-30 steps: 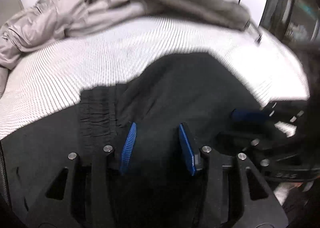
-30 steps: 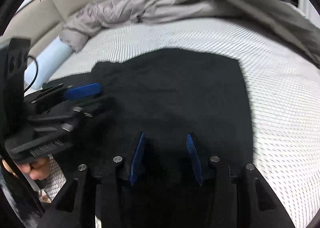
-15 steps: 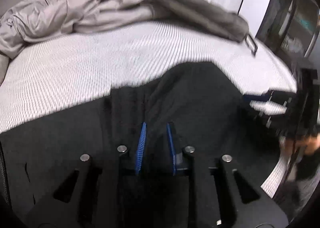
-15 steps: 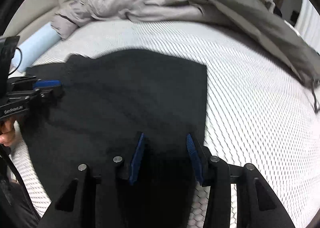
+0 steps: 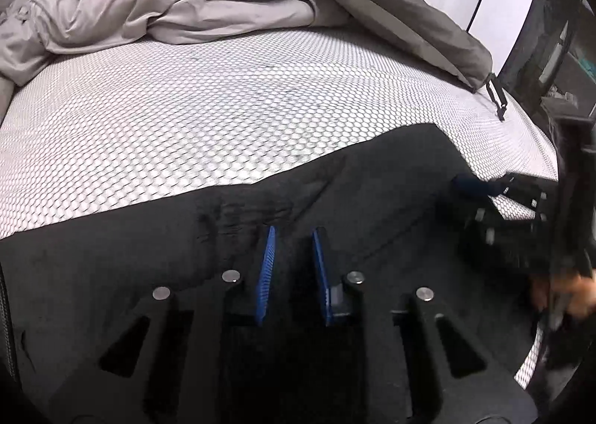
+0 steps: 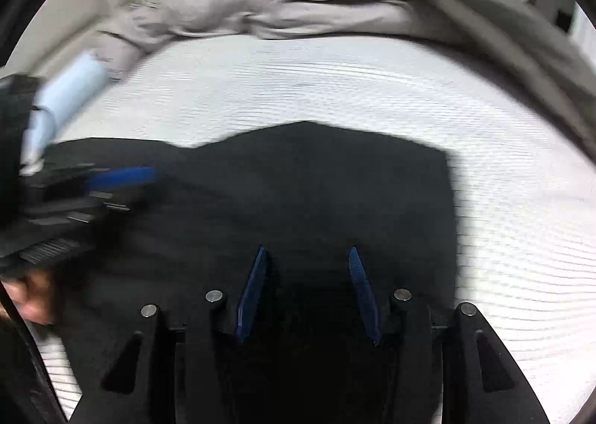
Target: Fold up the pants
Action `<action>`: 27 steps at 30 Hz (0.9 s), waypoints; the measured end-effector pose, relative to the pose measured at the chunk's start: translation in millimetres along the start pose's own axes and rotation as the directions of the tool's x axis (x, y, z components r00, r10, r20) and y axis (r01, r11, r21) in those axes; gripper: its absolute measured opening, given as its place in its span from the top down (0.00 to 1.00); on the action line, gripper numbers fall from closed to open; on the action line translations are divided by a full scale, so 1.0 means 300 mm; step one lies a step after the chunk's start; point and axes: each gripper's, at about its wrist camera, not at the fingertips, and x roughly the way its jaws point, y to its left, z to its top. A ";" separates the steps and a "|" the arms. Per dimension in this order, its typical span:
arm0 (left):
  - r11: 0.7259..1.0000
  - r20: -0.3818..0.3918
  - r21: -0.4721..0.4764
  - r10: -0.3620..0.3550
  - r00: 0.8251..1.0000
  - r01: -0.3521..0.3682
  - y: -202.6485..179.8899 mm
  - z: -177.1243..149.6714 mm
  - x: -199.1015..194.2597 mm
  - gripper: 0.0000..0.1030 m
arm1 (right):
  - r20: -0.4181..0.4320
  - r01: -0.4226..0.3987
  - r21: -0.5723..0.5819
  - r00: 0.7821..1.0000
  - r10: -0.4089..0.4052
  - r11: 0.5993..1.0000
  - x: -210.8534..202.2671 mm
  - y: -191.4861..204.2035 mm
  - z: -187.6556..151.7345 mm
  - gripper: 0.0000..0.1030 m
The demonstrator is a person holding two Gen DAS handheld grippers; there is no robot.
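Black fabric of the pants [image 5: 372,208] lies flat on the honeycomb-mesh mattress [image 5: 223,107] right under both my tools. My left gripper [image 5: 292,238] has just been closing, blue pads narrowed around a fold. My right gripper [image 6: 307,256] stands half open, gripping nothing I can make out. Beyond lies a rumpled grey duvet [image 5: 167,7].

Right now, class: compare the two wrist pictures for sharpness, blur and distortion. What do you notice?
Left wrist view: sharp, the mesh bed cover shows each cell; fisheye bends its edges; the right tool is smeared. Right wrist view: motion blur streaks the cover into lines; the black pants show no detail.
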 end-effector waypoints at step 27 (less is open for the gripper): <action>0.980 0.099 -0.053 0.195 0.976 -0.191 0.033 0.058 -0.045 0.96 | 0.046 -0.028 0.053 0.999 0.025 0.998 -0.098 -0.057 -0.090 0.47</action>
